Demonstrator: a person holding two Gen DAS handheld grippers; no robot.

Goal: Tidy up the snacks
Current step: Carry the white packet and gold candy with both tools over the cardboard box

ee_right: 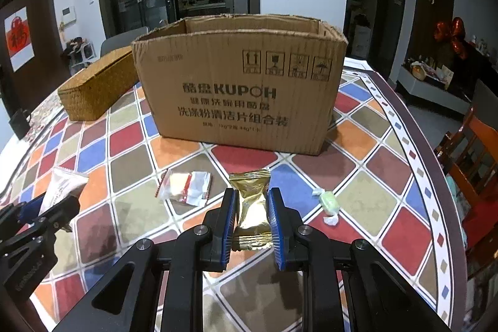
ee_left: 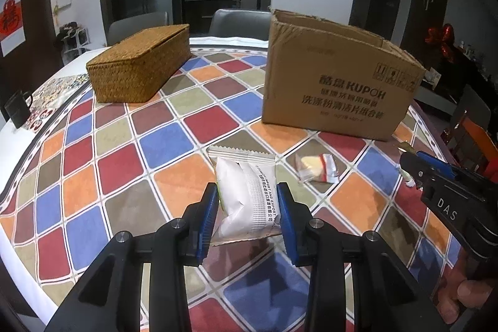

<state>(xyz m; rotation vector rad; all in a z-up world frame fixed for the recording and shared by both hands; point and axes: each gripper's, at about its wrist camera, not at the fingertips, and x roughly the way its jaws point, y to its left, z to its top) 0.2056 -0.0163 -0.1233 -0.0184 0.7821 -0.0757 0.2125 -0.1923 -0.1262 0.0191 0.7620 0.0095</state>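
Observation:
My left gripper point(ee_left: 247, 192) is shut on a white snack packet point(ee_left: 246, 195) and holds it just above the chequered tablecloth. My right gripper point(ee_right: 250, 201) is shut on a gold snack packet point(ee_right: 252, 204). An open cardboard box point(ee_right: 236, 86) stands behind both; it also shows in the left wrist view point(ee_left: 336, 83). A clear packet with red trim point(ee_right: 186, 187) lies on the cloth between the grippers, also seen in the left wrist view point(ee_left: 317, 168). A small green wrapped candy point(ee_right: 328, 201) lies to the right of the right gripper.
A woven lidded basket point(ee_left: 140, 64) stands at the back left of the table. A black mug point(ee_left: 17, 109) sits near the left edge. Chairs stand behind the table, and an orange chair point(ee_right: 476, 164) stands at the right edge.

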